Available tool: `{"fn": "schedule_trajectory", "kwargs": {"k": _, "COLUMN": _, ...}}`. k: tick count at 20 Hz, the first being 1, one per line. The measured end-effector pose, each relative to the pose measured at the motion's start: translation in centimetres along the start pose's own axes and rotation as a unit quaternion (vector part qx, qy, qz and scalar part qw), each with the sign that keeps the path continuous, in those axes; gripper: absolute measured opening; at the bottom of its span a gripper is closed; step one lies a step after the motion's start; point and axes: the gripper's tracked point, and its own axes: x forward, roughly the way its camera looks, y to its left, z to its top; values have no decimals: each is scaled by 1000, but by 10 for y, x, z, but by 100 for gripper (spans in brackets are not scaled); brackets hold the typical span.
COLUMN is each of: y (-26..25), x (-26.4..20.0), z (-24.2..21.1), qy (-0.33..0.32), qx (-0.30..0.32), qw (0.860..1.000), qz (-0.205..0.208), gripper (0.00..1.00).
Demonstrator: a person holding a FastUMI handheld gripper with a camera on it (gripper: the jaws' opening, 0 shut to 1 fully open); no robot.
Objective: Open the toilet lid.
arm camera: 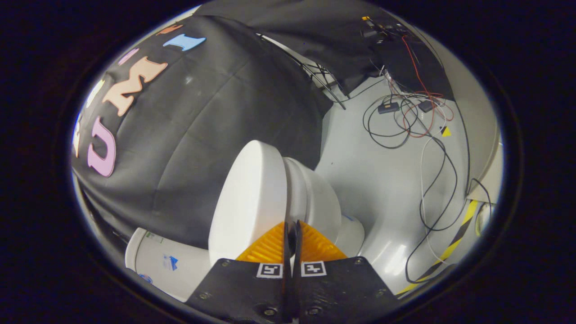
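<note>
The view is rolled sideways, so the floor stands to the right of the fingers. The white toilet lid (247,193) is a broad oval just ahead of the fingers. It lies close against the white bowl (315,202) on its floor side, with a thin seam between them. My gripper (291,227) has its fingers pressed together, their tips at that seam along the lid's edge. Nothing shows between the fingers. The white tank (162,265) lies near the fingers, on the lid's side.
Grey floor (382,180) spreads beyond the bowl, with loose black, white and red cables (418,121) and small boxes on it. A yellow-black tape strip (459,234) runs along the floor's edge. Black cloth wall (202,117) hangs behind the toilet.
</note>
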Motion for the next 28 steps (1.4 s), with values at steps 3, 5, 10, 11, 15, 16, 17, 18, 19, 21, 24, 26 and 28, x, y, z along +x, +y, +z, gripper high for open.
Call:
{"fn": "schedule_trajectory", "kwargs": {"k": 3, "y": 18, "x": -10, "z": 5, "qy": 1, "qx": 0, "qw": 1000, "qz": 5, "gripper": 1}}
{"fn": "schedule_trajectory", "kwargs": {"k": 5, "y": 28, "x": -15, "z": 8, "qy": -2, "qx": -1, "qw": 1000, "qz": 11, "gripper": 1}}
{"fn": "schedule_trajectory", "kwargs": {"k": 10, "y": 47, "x": -27, "z": 13, "qy": -10, "qx": -13, "qw": 1000, "qz": 21, "gripper": 0}}
{"fn": "schedule_trajectory", "kwargs": {"k": 11, "y": 50, "x": -29, "z": 14, "qy": -11, "qx": -15, "qw": 1000, "qz": 23, "gripper": 0}}
{"fn": "schedule_trajectory", "kwargs": {"k": 15, "y": 64, "x": -37, "z": 17, "qy": -17, "qx": -46, "qw": 999, "qz": 22, "gripper": 0}}
{"fn": "schedule_trajectory", "kwargs": {"k": 16, "y": 70, "x": -40, "z": 17, "qy": -18, "qx": -55, "qw": 998, "qz": 24, "gripper": 1}}
{"fn": "schedule_trajectory", "kwargs": {"k": 17, "y": 76, "x": -43, "z": 19, "qy": -21, "qx": -59, "qw": 998, "qz": 28, "gripper": 1}}
{"fn": "schedule_trajectory", "kwargs": {"k": 18, "y": 80, "x": -46, "z": 20, "qy": -25, "qx": -55, "qw": 998, "qz": 34, "gripper": 1}}
{"fn": "schedule_trajectory", "kwargs": {"k": 19, "y": 84, "x": -49, "z": 20, "qy": -27, "qx": -54, "qw": 997, "qz": 37, "gripper": 1}}
{"fn": "schedule_trajectory", "kwargs": {"k": 21, "y": 90, "x": -52, "z": 20, "qy": -32, "qx": -64, "qw": 997, "qz": 36, "gripper": 1}}
{"fn": "schedule_trajectory", "kwargs": {"k": 24, "y": 101, "x": -60, "z": 20, "qy": -30, "qx": -88, "qw": 995, "qz": 38, "gripper": 1}}
{"fn": "schedule_trajectory", "kwargs": {"k": 26, "y": 108, "x": -64, "z": 20, "qy": -34, "qx": -95, "qw": 994, "qz": 38, "gripper": 1}}
{"fn": "schedule_trajectory", "kwargs": {"k": 28, "y": 113, "x": -67, "z": 21, "qy": -38, "qx": -99, "qw": 994, "qz": 39, "gripper": 1}}
